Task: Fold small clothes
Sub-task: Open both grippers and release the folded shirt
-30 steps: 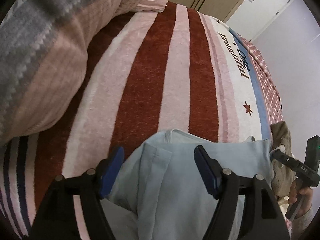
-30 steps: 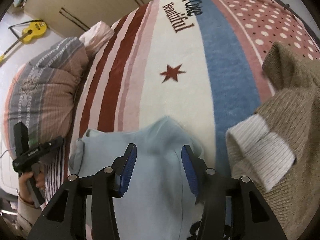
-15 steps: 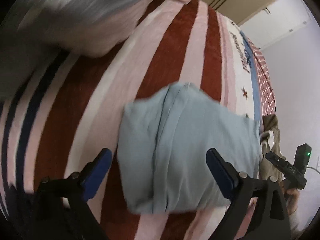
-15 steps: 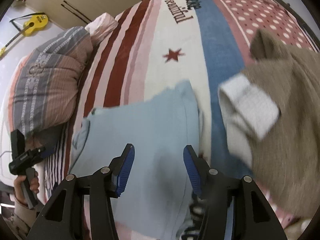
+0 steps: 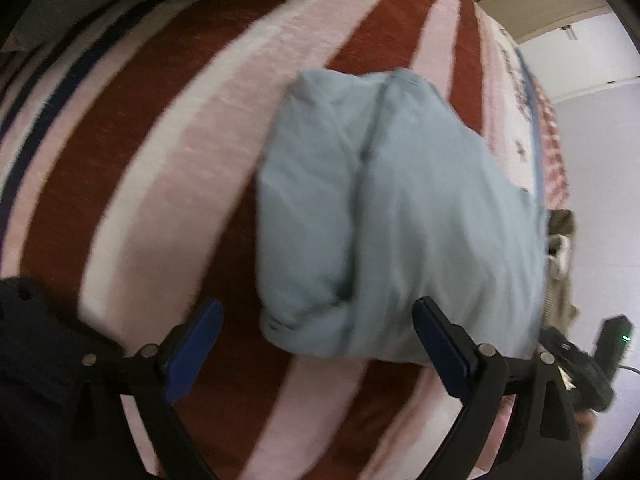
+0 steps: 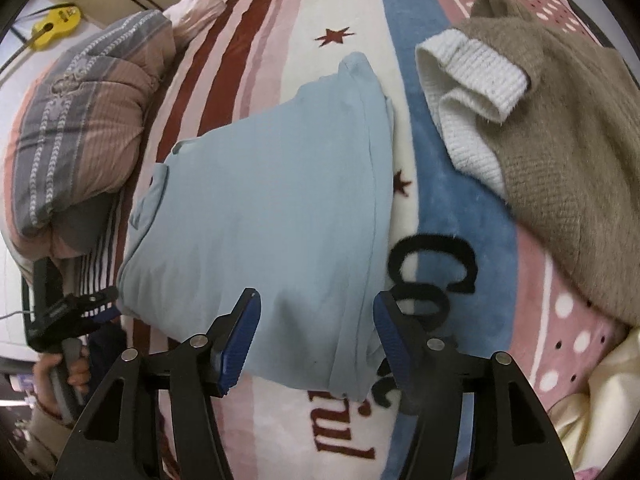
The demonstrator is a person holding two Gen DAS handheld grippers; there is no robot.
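Both wrist views look steeply down at the bed from close above. Left view faces across from the left, right view from the right; both share the blue garment.

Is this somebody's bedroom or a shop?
Most likely a bedroom: a striped fleece blanket covers a bed, a grey-and-pink striped pillow lies at one end, and a yellow toy guitar leans nearby.

Light-blue garment folded into a flat rectangle, lying on my striped blanket, just beside the tan knit sweater.
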